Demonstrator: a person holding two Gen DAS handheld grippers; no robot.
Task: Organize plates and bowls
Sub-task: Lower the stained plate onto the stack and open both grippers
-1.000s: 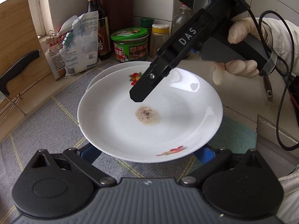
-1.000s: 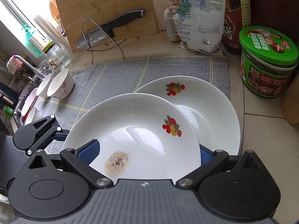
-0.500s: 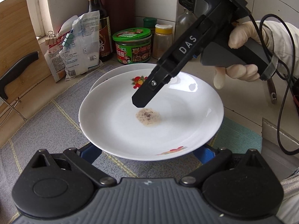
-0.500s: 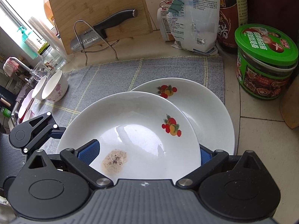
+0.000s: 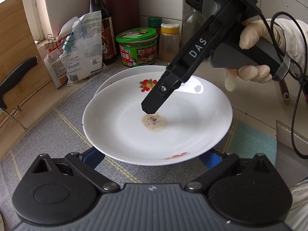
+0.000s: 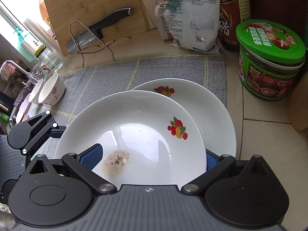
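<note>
upper plate (image 6: 146, 127) with a brown stain is seen overlapping lower plate (image 6: 215, 111) on grey mat (image 6: 107, 73) | right gripper (image 6: 152, 157): jaws spread wide, one blue pad over the upper plate's stained bowl | left gripper (image 5: 152, 156): jaws apart at plate's near rim | bowls (image 6: 51, 90) at mat's left edge

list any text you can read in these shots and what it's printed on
"DAS": white letters on the black finger arm of the right hand-held gripper.
Green-lidded round jar: Chinese characters on lid and label, too blurred to read.
Dark brown glass sauce bottle: Chinese label, too blurred to read.
White and blue plastic bag: fine print, too small to read.
White round plates: fruit pictures only, no text.
</note>
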